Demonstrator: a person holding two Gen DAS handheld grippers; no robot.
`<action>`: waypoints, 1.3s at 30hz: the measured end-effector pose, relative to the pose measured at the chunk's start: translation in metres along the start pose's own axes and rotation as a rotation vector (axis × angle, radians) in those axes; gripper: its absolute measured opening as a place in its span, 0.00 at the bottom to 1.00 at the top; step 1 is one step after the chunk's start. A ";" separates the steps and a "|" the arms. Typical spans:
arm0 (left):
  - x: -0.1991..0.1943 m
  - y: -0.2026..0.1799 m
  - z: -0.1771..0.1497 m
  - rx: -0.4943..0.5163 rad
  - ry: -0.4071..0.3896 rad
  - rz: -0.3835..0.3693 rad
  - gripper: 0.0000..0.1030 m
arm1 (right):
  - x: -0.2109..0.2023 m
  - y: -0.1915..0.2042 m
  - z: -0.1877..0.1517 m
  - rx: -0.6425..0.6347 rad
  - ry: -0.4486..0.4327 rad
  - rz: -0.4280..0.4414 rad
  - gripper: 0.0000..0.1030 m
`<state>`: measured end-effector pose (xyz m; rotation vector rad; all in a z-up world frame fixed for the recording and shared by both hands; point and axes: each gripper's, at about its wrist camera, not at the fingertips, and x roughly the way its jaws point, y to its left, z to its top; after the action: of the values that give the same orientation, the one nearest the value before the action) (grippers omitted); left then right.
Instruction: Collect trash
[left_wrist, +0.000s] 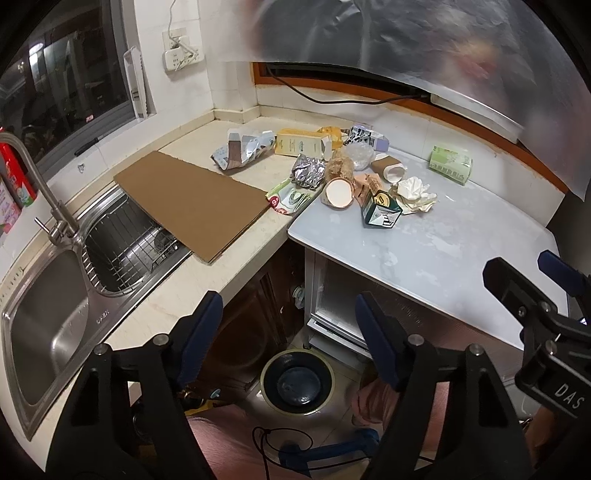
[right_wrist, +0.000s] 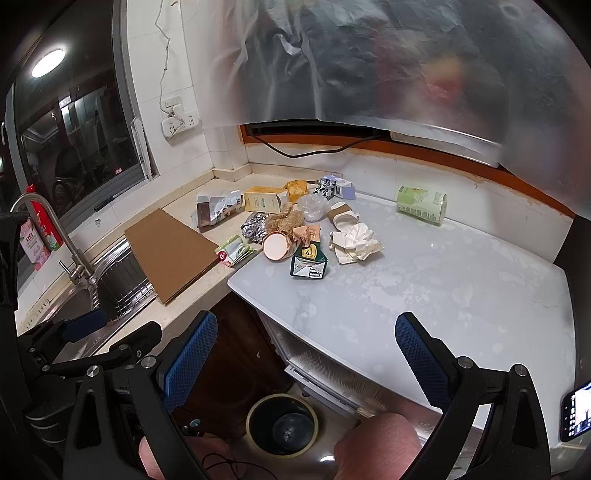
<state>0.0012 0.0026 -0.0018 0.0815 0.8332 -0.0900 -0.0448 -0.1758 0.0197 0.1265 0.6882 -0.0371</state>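
Note:
A pile of trash lies where the beige counter meets the white table: a crumpled foil wrapper, a tipped paper cup, a dark green carton, crumpled white tissue, a yellow box and a green pack. The same pile shows in the right wrist view, with the cup, carton and tissue. A round bin stands on the floor below, also seen in the right view. My left gripper and right gripper are open, empty, and held well short of the pile.
A brown cardboard sheet lies half over the steel sink with its tap. A translucent plastic sheet hangs across the top. A black cable runs along the back ledge. A phone lies at the table's right edge.

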 end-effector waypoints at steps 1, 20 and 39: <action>0.001 0.001 0.000 -0.007 0.005 -0.002 0.70 | 0.000 0.000 0.000 -0.001 0.000 0.000 0.96; 0.002 -0.001 0.000 0.008 0.023 -0.026 0.70 | 0.002 0.000 -0.002 0.002 0.004 -0.004 0.96; 0.001 -0.004 0.004 0.013 0.008 -0.092 0.70 | 0.007 -0.006 -0.005 0.005 0.008 -0.010 0.96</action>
<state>0.0042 -0.0018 -0.0004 0.0560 0.8441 -0.1818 -0.0435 -0.1813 0.0107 0.1279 0.6966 -0.0475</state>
